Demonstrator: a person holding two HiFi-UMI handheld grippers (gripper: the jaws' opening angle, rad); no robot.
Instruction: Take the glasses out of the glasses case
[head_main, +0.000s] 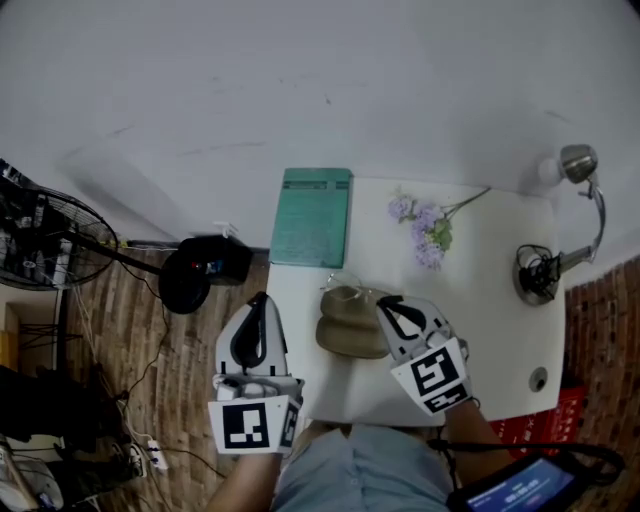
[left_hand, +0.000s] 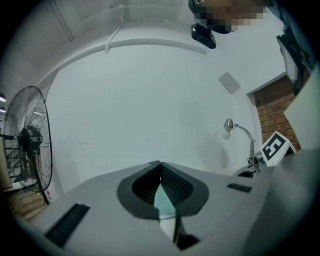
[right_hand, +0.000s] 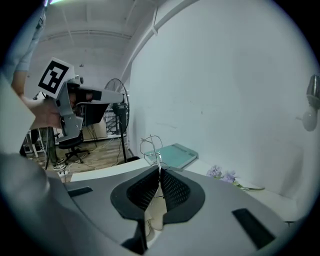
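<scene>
While the right claw (right_hand: 160, 170) stood clamped on the thin wire-framed glasses (right_hand: 151, 146), it held them just above the open olive-tan oval glasses case (head_main: 350, 325), which lay on the white bench (head_main: 490, 300). The left claw (left_hand: 160, 164) hung beside the bench's left edge, jaws together with nothing between them. A teal rectangular book (head_main: 313, 215) lay behind the case.

1. The glasses (right_hand: 151, 146) were thin and wire-rimmed with clear lenses. They were pinched by one edge in the closed tips of the right tool (right_hand: 160, 170) and stood upright above them.
2. The glasses case (head_main: 350, 336), an olive-tan shell, lay open on the white worktop (head_main: 500, 300) near its front edge, partly under that tool.
</scene>
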